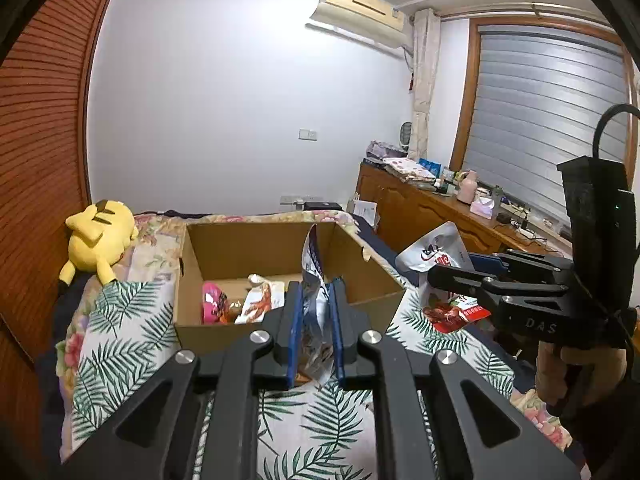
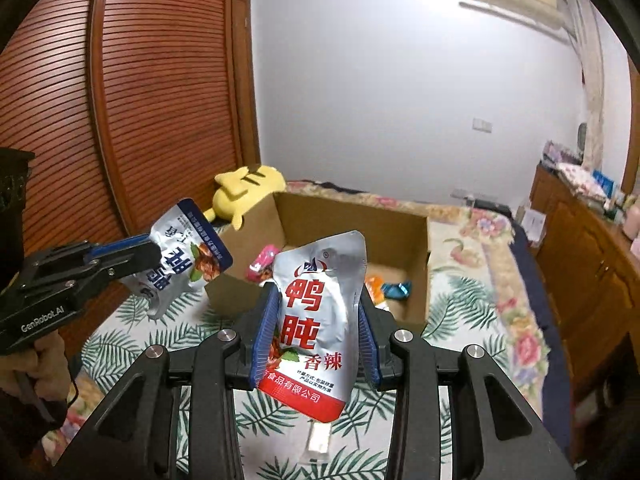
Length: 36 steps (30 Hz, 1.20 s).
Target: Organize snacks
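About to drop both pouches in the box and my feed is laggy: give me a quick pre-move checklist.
1. Left gripper shut on blue-trimmed pouch: ok.
2. Right gripper shut on red-lettered pouch: ok.
3. Cardboard box open on top: ok.
4. Free floor space in the box beside the pink snack: ok.
5. Pouches above the box opening: cannot tell.

A yellow plush toy (image 1: 98, 236) lay on the bed by the slatted wooden wardrobe (image 1: 36, 152); a leaf-patterned bedspread (image 1: 124, 332) covered the mattress; an air conditioner (image 1: 360, 12) hung high on the white wall; a cluttered wooden sideboard (image 1: 436, 208) stood under the shuttered window (image 1: 548, 112).
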{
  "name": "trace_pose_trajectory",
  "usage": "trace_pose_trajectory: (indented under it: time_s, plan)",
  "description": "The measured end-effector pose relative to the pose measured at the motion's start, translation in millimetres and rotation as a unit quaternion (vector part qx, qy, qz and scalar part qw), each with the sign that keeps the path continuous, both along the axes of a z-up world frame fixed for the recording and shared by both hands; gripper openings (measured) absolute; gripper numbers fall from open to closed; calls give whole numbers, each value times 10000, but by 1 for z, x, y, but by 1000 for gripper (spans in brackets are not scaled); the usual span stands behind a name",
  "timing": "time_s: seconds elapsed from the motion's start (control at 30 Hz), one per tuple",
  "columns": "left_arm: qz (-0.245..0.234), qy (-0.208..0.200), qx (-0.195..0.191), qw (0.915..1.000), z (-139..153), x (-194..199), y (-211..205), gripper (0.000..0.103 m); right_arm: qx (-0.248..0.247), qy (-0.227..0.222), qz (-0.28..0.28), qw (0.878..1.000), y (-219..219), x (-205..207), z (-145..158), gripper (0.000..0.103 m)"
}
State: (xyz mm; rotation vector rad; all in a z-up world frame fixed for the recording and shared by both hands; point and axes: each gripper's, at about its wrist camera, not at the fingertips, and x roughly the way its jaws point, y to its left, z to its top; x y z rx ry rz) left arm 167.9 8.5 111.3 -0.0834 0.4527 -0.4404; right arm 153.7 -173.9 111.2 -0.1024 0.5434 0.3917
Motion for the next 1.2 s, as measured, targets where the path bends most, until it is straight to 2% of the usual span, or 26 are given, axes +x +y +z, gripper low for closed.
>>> trace_pose_trajectory:
  time_s: [0.2,0.3,0.33,0.43,0.5,0.6,0.7,0.73,0.8,0.83,0.87,1.03,1.2]
  plan:
    - [-74,-159,103,9998,26,4,1,10,-21,-122,-52,9999,4,-4,14,27]
    - [-114,-146,212,9996,30,15,-3,10,-258,-263,-140,9992,15,-1,16,5]
    - [-103,-121,277,9995,29,19,-6,10,-537,-300,-212,9979,24,5,12,0]
    - [-77,125,106,9998,16,33,-3,10,-603,-47,-42,9982,29,23,-4,0]
    - [-60,170,119,9998,10,35,-3,10,-438,40,68,9990,21,22,-11,5]
    - [-116,208,125,9996,-1,35,-7,10,-218,393,203,9988,7,21,-39,21]
    - [-199,262,89,9994,-11,36,-13,10,-87,771,195,9968,-8,19,-74,27]
    - [-253,281,64,9993,-14,36,-15,10,1,948,127,9954,-15,19,-90,31]
    - [-311,301,44,9991,-20,36,-18,10,96,1131,-58,9935,-21,21,-107,47]
    - [-355,313,18,9989,-23,36,-21,10,120,1266,-165,9917,-25,23,-122,63]
    - [-380,328,-9,9987,-25,37,-21,10,161,1345,-199,9906,-29,24,-128,75]
    - [-450,433,-73,9980,-36,42,-21,10,632,1849,-550,9792,-39,44,-166,76]
    - [-436,490,-169,9977,-42,50,-11,10,573,1913,-1006,9747,-41,63,-180,75]
